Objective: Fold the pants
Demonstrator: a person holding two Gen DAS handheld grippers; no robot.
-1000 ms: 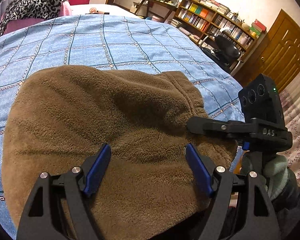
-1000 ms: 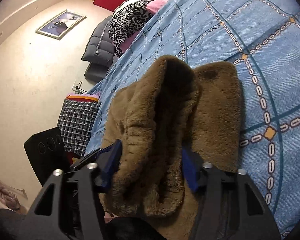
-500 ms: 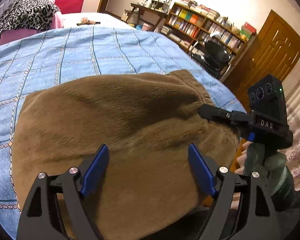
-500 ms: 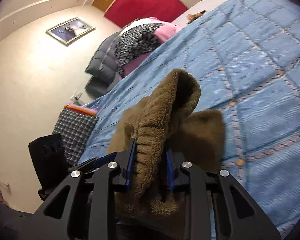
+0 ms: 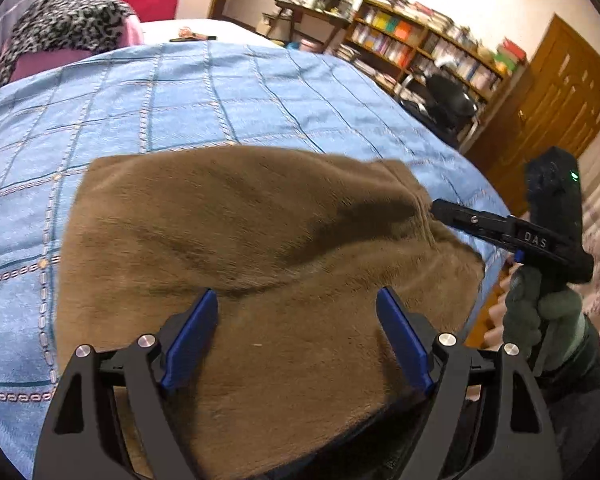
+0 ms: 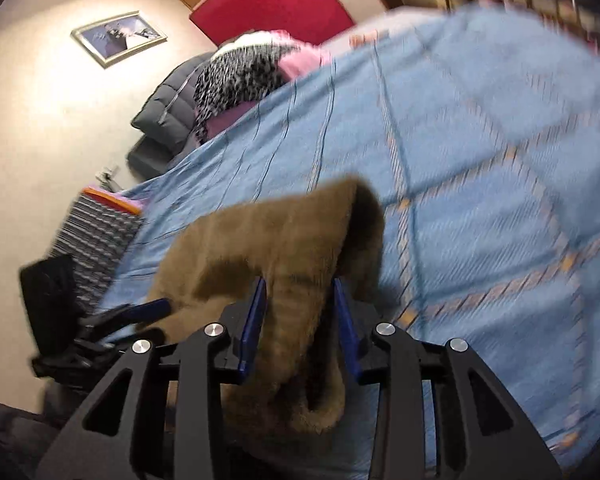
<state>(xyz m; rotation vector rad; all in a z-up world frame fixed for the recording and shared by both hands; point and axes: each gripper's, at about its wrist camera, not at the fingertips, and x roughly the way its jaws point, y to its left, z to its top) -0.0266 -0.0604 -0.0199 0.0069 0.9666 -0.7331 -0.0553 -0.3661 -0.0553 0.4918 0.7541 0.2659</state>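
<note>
The brown fleece pants (image 5: 260, 240) lie folded on the blue quilt (image 5: 180, 96) near the bed's front edge. My left gripper (image 5: 296, 336) is open, its blue pads wide apart just over the near part of the pants. My right gripper (image 6: 300, 312) is shut on a thick fold of the pants (image 6: 292, 248) and holds that edge lifted off the quilt (image 6: 480, 160). It also shows in the left wrist view (image 5: 440, 210), gripping the right edge of the pants. The left gripper appears in the right wrist view (image 6: 140, 310), at the left of the pants.
A leopard-print blanket (image 5: 64, 28) and pink bedding lie at the head of the bed. Bookshelves (image 5: 428, 48), a desk chair (image 5: 448, 100) and a wooden door (image 5: 556, 108) stand to the right. A checked bag (image 6: 96, 236) sits by the bed's left side.
My right gripper closed on the pants' edge and lifted it, and its view swung fast. The left gripper stayed open over the pants, which now look pulled flatter.
</note>
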